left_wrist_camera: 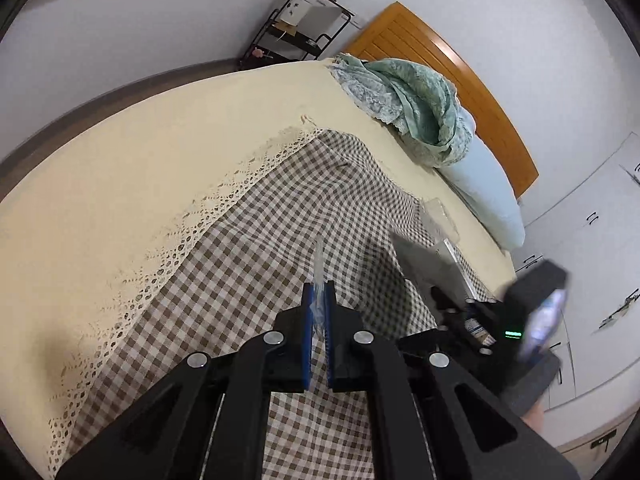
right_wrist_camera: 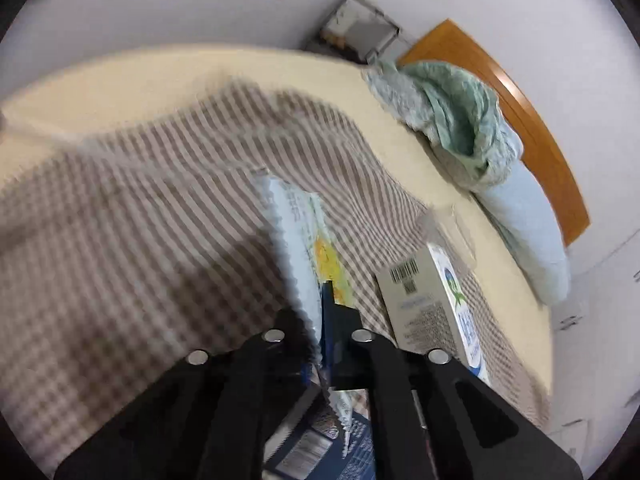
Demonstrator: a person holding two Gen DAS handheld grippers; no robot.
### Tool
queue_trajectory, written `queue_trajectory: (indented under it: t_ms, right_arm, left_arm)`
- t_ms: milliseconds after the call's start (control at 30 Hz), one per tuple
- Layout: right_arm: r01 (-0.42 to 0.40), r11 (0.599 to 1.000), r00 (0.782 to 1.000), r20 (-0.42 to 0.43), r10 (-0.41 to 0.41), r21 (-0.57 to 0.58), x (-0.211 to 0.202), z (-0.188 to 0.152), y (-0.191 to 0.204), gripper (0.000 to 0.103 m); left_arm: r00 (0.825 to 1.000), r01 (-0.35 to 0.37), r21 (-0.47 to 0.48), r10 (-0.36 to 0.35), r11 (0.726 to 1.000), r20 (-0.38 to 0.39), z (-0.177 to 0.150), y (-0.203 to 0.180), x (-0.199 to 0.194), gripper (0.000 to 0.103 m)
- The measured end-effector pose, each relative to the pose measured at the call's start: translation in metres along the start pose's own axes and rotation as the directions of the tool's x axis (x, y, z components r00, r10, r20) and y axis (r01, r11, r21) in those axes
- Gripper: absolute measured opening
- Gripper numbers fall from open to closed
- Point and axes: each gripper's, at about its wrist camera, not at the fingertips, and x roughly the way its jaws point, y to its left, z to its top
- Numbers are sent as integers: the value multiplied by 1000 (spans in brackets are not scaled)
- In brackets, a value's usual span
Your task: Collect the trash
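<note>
My left gripper [left_wrist_camera: 319, 300] is shut on a thin clear plastic wrapper [left_wrist_camera: 319, 264] that sticks up between the blue pads, above the brown checked cloth [left_wrist_camera: 248, 240] on the bed. My right gripper [right_wrist_camera: 320, 312] is shut on a white snack packet [right_wrist_camera: 296, 240] with yellow print and a jagged edge, held above the checked cloth [right_wrist_camera: 140, 220]. A white carton [right_wrist_camera: 432, 304] with a barcode stands on the cloth just right of it. The right gripper shows blurred in the left wrist view [left_wrist_camera: 532, 320]. A clear plastic piece [left_wrist_camera: 440, 216] lies on the cloth's far edge.
The cream bedsheet [left_wrist_camera: 140, 140] extends left. A green blanket [left_wrist_camera: 412, 96] and a pale blue pillow [left_wrist_camera: 488, 196] lie by the wooden headboard [left_wrist_camera: 460, 64]. A black shelf rack [left_wrist_camera: 300, 28] stands by the wall. White cabinets [left_wrist_camera: 592, 260] are at right. A dark blue box [right_wrist_camera: 320, 448] shows below the right gripper.
</note>
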Motion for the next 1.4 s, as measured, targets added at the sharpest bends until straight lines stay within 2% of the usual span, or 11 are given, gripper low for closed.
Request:
queue_trajectory:
  t_ms: [267, 433, 767, 867, 967, 1067, 1167, 1200, 1300, 1367, 1400]
  right_arm:
    - [9, 975, 992, 120, -37, 221, -98, -6, -61, 2]
    - [34, 936, 988, 130, -85, 350, -168, -48, -113, 2]
    - [144, 826, 978, 47, -201, 545, -265, -196, -177, 2]
    - [172, 794, 974, 18, -225, 583, -288, -244, -176, 2]
    - [204, 745, 970, -28, -243, 635, -314, -308, -172, 2]
    - [237, 694, 964, -77, -254, 680, -340, -373, -161, 2]
    - [257, 632, 961, -122, -250, 731, -366, -434, -144, 2]
    - [254, 605, 963, -136, -235, 754, -374, -456, -137, 2]
    - [252, 515, 967, -190, -171, 819, -385, -526, -111, 2]
    - [254, 412, 967, -229, -110, 875, -380, -577, -94, 3]
    - [241, 332, 970, -238, -52, 912, -370, -608, -82, 3]
  left_arm:
    - [999, 36, 68, -36, 997, 4, -5, -29, -8, 2]
    - [996, 88, 169, -85, 982, -28, -24, -75, -11, 2]
    - [970, 237, 433, -185, 870, -158, -114, -194, -34, 2]
    - [952, 300, 500, -225, 813, -206, -147, -231, -48, 2]
    - [932, 362, 598, -261, 715, -252, -194, -275, -67, 2]
    - [887, 460, 648, -290, 607, -359, -249, -313, -84, 2]
    - [824, 564, 670, -284, 482, -490, -312, -338, -99, 2]
    - [802, 595, 674, -266, 437, -535, -339, -346, -103, 2]
    - [766, 637, 682, -199, 360, -611, -394, -355, -104, 2]
    - [752, 650, 684, -152, 331, -642, -423, -354, -100, 2]
    - [746, 654, 687, -119, 317, -655, -440, -354, -96, 2]
